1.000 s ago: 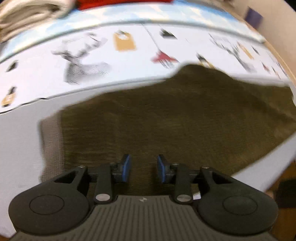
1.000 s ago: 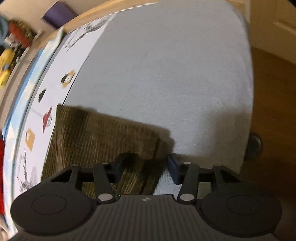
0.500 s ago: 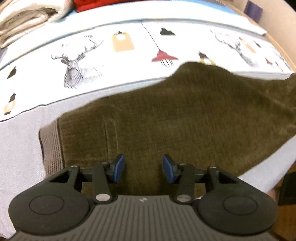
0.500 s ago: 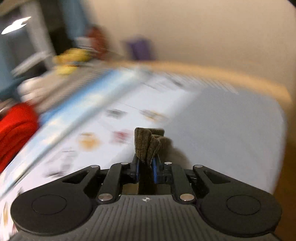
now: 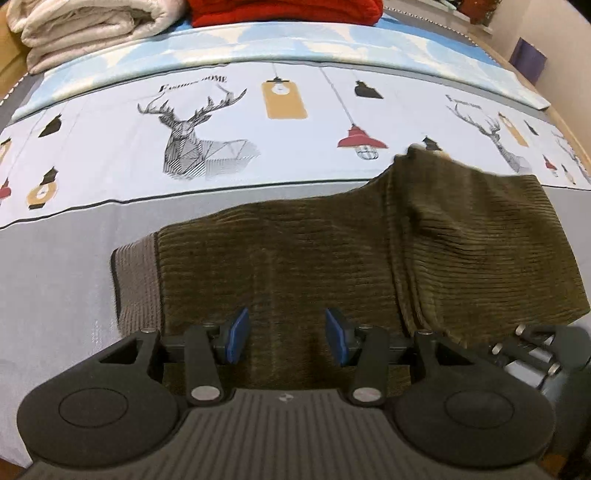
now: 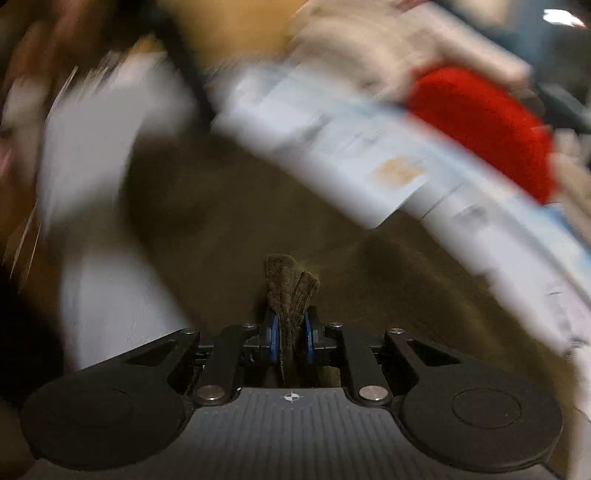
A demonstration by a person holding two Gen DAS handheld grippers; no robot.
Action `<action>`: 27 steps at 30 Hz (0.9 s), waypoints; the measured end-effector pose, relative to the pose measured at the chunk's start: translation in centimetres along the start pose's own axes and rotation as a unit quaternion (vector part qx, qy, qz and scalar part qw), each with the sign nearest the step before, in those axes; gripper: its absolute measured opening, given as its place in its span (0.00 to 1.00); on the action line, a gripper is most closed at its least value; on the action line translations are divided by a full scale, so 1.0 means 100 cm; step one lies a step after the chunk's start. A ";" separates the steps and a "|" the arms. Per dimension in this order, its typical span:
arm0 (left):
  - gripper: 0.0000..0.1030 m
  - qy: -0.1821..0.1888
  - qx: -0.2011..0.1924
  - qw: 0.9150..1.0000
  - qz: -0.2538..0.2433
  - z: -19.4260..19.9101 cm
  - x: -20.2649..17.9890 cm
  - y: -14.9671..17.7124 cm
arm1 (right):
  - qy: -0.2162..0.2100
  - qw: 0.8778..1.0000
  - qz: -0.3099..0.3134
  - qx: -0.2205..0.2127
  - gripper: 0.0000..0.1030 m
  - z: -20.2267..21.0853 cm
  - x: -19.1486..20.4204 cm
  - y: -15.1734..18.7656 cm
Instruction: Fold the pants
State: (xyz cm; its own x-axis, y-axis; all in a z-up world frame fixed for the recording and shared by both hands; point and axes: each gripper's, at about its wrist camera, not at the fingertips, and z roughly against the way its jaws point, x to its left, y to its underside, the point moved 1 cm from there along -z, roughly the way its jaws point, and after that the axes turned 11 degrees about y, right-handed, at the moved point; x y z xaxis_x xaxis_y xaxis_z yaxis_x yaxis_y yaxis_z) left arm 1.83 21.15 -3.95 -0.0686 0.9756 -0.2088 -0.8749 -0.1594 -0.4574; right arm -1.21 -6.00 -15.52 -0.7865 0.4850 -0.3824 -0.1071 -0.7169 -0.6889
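Left tool [image 5: 283, 335]: spread, blue pads apart, nothing pinched; hovering above the pants, pointing steeply down at them; jaws lately widened a little, only cloth lying flat beneath the gap.
Right tool [image 6: 290, 338]: pressed together on a bunched fold of the pants, corduroy sticking up past the blue pads; jaws lately drawn in around that cloth. In the left wrist view, seen low at the right edge [image 5: 532, 347], just under the folded-over cloth.
Pants [image 5: 280, 251]: olive-brown corduroy, spread on the bed directly ahead of the left tool; grey ribbed waistband [image 5: 136, 284] at the left end, just left of the left pad; right of the tool, a leg part doubled back over the rest, its folded edge running down toward the right tool. In the right wrist view, a dark brown blur [image 6: 258, 206] beyond the pinched fold.
Bed sheet [image 5: 66, 295]: plain grey under and beside the pants; farther out, a white band printed with stag heads, hanging lamps and tags.
Writing [image 5: 194, 84]: above the nearer stag, one line ending in "HOME"; first word too blurred to read.
Cream blanket [image 5: 88, 26]: folded, far left beyond the print.
Red cloth [image 5: 284, 11]: folded, far beyond the tool, beside the cream blanket; a red smear [image 6: 484, 125] in the right wrist view.
Right wrist view: heavily motion-blurred past the pads.
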 end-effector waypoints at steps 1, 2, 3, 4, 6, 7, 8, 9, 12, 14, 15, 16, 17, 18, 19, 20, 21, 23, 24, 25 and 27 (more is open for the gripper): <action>0.49 -0.001 0.001 1.000 -0.002 0.000 0.001 0.001 | 0.015 1.000 0.025 -0.010 0.14 0.001 0.009 0.003; 0.49 0.001 0.001 1.000 -0.004 0.000 0.003 0.002 | 0.027 0.998 0.056 -0.016 0.14 0.003 0.014 0.001; 0.49 0.003 0.001 1.000 -0.006 0.000 0.004 0.002 | 0.028 0.998 0.061 -0.018 0.14 0.006 0.013 -0.003; 0.49 0.003 0.002 1.000 -0.008 0.000 0.005 0.002 | 0.028 0.998 0.055 -0.023 0.14 0.009 0.006 -0.007; 0.49 0.002 0.002 1.000 -0.006 0.000 0.007 0.002 | 0.024 0.998 0.043 -0.030 0.14 0.017 -0.001 -0.008; 0.49 0.004 0.002 1.000 -0.002 0.000 0.007 0.001 | 0.022 0.998 0.049 -0.030 0.17 0.017 -0.003 -0.008; 0.49 0.008 0.002 1.000 0.002 0.000 0.007 0.000 | 0.013 0.998 0.054 -0.026 0.23 0.019 -0.005 -0.003; 0.49 0.013 0.002 1.000 0.004 -0.002 0.005 -0.001 | -0.002 0.999 0.052 -0.015 0.27 0.020 -0.005 0.000; 0.50 0.028 0.002 1.000 -0.005 -0.005 -0.007 -0.005 | -0.050 0.999 0.012 -0.002 0.40 0.037 -0.009 0.007; 0.50 0.038 0.003 0.999 -0.015 -0.008 -0.018 -0.008 | -0.050 0.998 -0.048 -0.007 0.45 0.049 -0.033 0.009; 0.50 0.042 0.004 0.999 -0.019 -0.010 -0.023 -0.009 | -0.041 0.995 -0.091 -0.011 0.46 0.055 -0.052 0.011; 0.51 0.046 0.006 0.999 -0.023 -0.012 -0.029 -0.010 | -0.021 0.990 -0.135 -0.016 0.52 0.062 -0.073 0.015; 0.51 0.050 0.008 0.998 -0.027 -0.014 -0.035 -0.012 | 0.007 0.984 -0.175 -0.017 0.59 0.069 -0.093 0.022; 0.51 0.055 0.010 0.998 -0.031 -0.017 -0.042 -0.013 | 0.040 0.977 -0.210 -0.015 0.62 0.073 -0.111 0.029; 0.51 0.060 0.011 0.997 -0.037 -0.020 -0.048 -0.015 | 0.076 0.966 -0.246 -0.008 0.65 0.076 -0.131 0.037; 0.51 0.065 0.013 0.997 -0.043 -0.022 -0.055 -0.016 | 0.113 0.952 -0.285 0.004 0.65 0.083 -0.149 0.051; 0.51 0.071 0.015 0.996 -0.050 -0.025 -0.064 -0.018 | 0.148 0.934 -0.324 0.025 0.66 0.085 -0.169 0.065; 0.51 0.083 0.020 0.994 -0.067 -0.032 -0.080 -0.019 | 0.199 0.898 -0.382 0.092 0.67 0.083 -0.200 0.097; 0.51 0.089 0.026 0.993 -0.079 -0.036 -0.088 -0.019 | 0.208 0.880 -0.406 0.132 0.67 0.079 -0.211 0.114; 0.52 0.095 0.034 0.991 -0.093 -0.042 -0.096 -0.019 | 0.196 0.866 -0.432 0.159 0.68 0.073 -0.219 0.127; 0.52 0.098 0.061 0.986 -0.123 -0.056 -0.109 -0.014 | 0.122 0.838 -0.499 0.186 0.67 0.064 -0.229 0.155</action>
State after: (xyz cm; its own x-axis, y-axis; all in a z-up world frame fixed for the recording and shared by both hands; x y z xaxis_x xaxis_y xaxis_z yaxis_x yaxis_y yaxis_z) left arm 6.44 9.88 -5.87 0.2360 0.9326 -0.2732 -0.9057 0.1091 -0.4097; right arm 11.20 -31.42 -13.50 -0.0501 0.9910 0.1238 -0.8549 0.0215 -0.5184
